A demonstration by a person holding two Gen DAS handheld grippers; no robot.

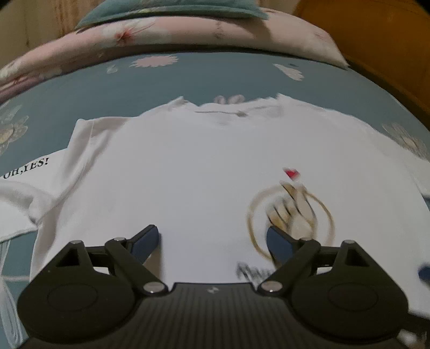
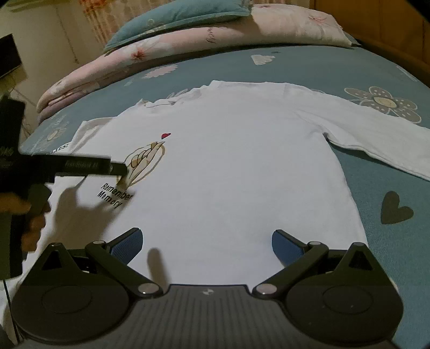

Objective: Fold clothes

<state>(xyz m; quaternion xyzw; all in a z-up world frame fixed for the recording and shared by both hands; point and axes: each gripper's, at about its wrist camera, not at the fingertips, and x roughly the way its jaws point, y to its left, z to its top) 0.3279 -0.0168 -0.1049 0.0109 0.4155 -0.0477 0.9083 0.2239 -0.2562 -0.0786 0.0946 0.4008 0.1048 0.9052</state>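
Observation:
A white long-sleeved shirt (image 1: 188, 174) lies spread flat, front up, on the blue bed sheet (image 1: 215, 77). Its chest print (image 1: 291, 212) shows a hand in a gold ring under a small red heart. My left gripper (image 1: 212, 239) hovers open over the shirt's lower front, nothing between its blue pads. In the right wrist view the same shirt (image 2: 242, 166) fills the middle, its one sleeve (image 2: 376, 139) stretched out to the right. My right gripper (image 2: 207, 239) stands open above the hem. The left gripper (image 2: 119, 171) reaches in from the left beside the print, held by a hand (image 2: 29, 214).
A rolled pink floral quilt (image 2: 188, 40) and a teal pillow (image 2: 174, 16) lie along the far side of the bed. A wooden bed frame (image 1: 376, 40) rises at the right. The shirt's other sleeve (image 1: 27, 171), printed with black letters, lies bunched at the left.

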